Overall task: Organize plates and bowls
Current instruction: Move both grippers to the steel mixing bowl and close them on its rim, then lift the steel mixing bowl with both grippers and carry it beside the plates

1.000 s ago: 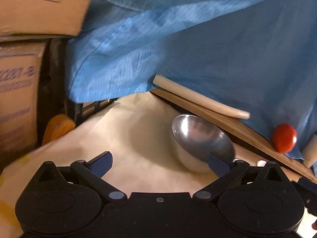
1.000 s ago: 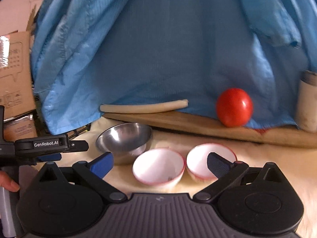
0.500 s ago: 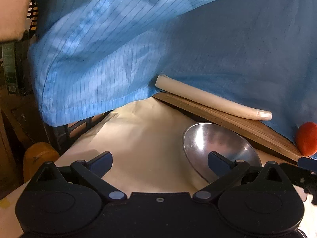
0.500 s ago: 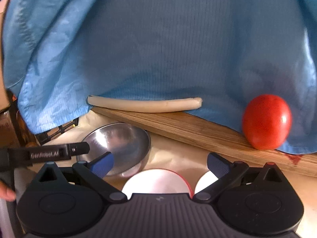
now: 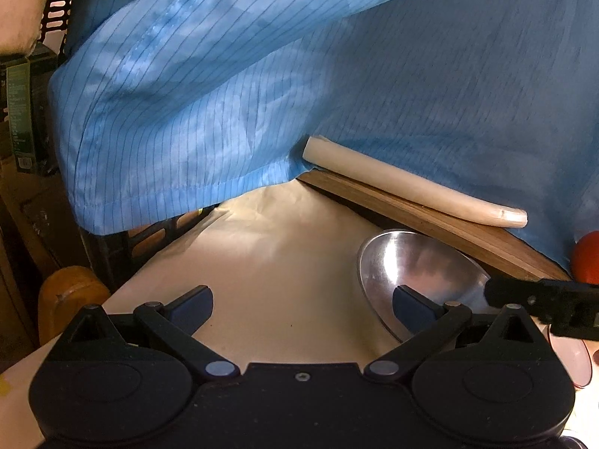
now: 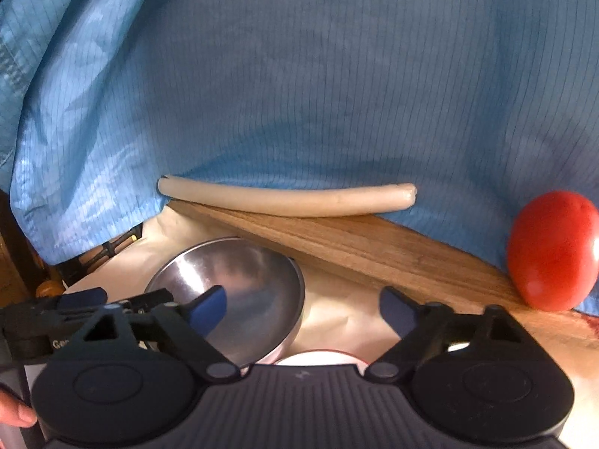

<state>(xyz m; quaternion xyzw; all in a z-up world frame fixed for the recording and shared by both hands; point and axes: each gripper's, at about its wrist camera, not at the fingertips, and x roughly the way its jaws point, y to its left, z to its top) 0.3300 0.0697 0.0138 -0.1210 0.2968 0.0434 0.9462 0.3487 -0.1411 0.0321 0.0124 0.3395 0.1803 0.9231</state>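
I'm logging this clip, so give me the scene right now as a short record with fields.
surface: cream paper-covered table
steel bowl: empty, upright, beside the wooden board
pink-rimmed bowl: only its rim shows
on board: pale roll, tomato
backdrop: blue cloth
left gripper: open, empty
right gripper: open, empty, fingers have just been closing

A blue cloth (image 6: 299,93) hides the far edge of the wooden board (image 6: 374,250). The right gripper's body covers most of a white bowl (image 6: 318,358) at the tabletop's near edge. The frame's right edge crops the tomato (image 6: 550,250).
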